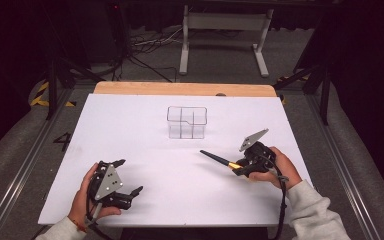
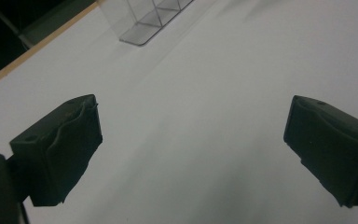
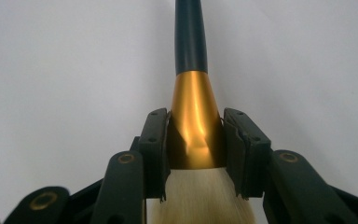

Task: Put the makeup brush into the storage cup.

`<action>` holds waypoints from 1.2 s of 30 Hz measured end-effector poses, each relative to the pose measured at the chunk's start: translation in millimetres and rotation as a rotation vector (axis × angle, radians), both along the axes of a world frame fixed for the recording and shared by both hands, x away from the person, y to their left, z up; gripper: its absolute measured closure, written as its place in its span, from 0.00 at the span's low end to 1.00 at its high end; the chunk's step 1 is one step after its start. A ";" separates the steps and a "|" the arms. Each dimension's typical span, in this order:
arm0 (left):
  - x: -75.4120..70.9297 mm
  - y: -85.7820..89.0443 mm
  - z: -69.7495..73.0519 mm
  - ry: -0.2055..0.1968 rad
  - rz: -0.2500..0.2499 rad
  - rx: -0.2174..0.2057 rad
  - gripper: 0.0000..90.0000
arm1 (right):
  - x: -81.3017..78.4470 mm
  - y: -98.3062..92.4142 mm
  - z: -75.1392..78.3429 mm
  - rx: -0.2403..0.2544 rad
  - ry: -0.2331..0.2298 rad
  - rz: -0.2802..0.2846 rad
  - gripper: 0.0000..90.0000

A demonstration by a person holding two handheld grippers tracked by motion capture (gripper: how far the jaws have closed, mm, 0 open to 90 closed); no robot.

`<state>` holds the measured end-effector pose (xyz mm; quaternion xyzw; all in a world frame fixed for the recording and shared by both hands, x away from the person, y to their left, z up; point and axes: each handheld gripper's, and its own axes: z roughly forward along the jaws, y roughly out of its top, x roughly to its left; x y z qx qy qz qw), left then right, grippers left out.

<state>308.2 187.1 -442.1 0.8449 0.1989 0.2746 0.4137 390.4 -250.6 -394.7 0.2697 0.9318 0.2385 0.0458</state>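
Pale bristles fan out at the very bottom of the right gripper view, where the right gripper (image 3: 196,140) is clamped on a makeup brush (image 3: 193,116). Its two black jaws press on either side of the brush's golden ferrule, and the slim black handle runs straight ahead, away from the jaws, over the white tabletop (image 3: 51,70).

From the high view, the right gripper (image 1: 236,167) sits in the person's right hand (image 1: 279,167) near the table's right edge. The brush (image 1: 219,159) points out from its jaws, up and to the left, toward a clear plastic organiser (image 1: 187,122). That organiser, split into compartments, stands well beyond the tip of the handle and apart from it. Whether the brush touches the tabletop (image 1: 150,150) cannot be told.

Off to the other side, the left gripper (image 1: 128,176) rests in the person's left hand (image 1: 82,195) near the front left of the table, well apart from the brush. Its jaws stand wide, with nothing between them. In the left gripper view, the same gripper (image 2: 191,140) shows both black pads spread far apart over bare white surface, with the clear organiser (image 2: 144,23) far ahead and to the left of the jaws, near the table's wooden edge (image 2: 32,51).
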 end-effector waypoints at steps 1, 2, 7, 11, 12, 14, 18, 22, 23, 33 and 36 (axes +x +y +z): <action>-0.1 -3.7 1.0 -0.011 -0.010 0.003 0.06 | 0.4 2.8 1.5 0.012 0.005 -0.003 0.69; 0.5 -7.6 1.9 -0.024 -0.021 0.005 0.06 | 0.6 6.2 3.0 0.021 0.008 -0.009 0.69; 5.2 -30.3 5.5 -0.109 -0.061 0.064 0.07 | 2.9 28.0 9.3 0.054 0.016 0.003 0.69; 9.7 -48.6 3.9 -0.172 -0.095 0.111 0.11 | 6.4 47.6 12.7 0.078 0.021 0.001 0.69; 11.5 -54.6 2.3 -0.196 -0.097 0.137 0.12 | 7.4 52.5 13.0 0.083 0.025 0.004 0.69; 14.9 -62.2 -0.5 -0.230 -0.098 0.172 0.15 | 9.7 62.2 13.7 0.090 0.024 0.000 0.69; 21.7 -73.9 -5.2 -0.295 -0.090 0.240 0.18 | 15.3 82.8 14.3 0.123 0.036 -0.018 0.69; 24.1 -79.7 -8.3 -0.339 -0.104 0.261 0.27 | 17.5 100.8 14.1 0.134 0.035 -0.015 0.69; 22.9 -81.8 -9.5 -0.358 -0.100 0.272 0.29 | 17.1 104.9 14.2 0.137 0.036 -0.019 0.69; 16.0 -97.6 -18.3 -0.557 -0.058 0.434 0.37 | 11.5 135.2 7.3 0.083 0.035 0.013 0.69; 14.9 -100.7 -20.0 -0.574 -0.074 0.460 0.41 | 10.4 139.8 7.1 0.081 0.028 0.019 0.69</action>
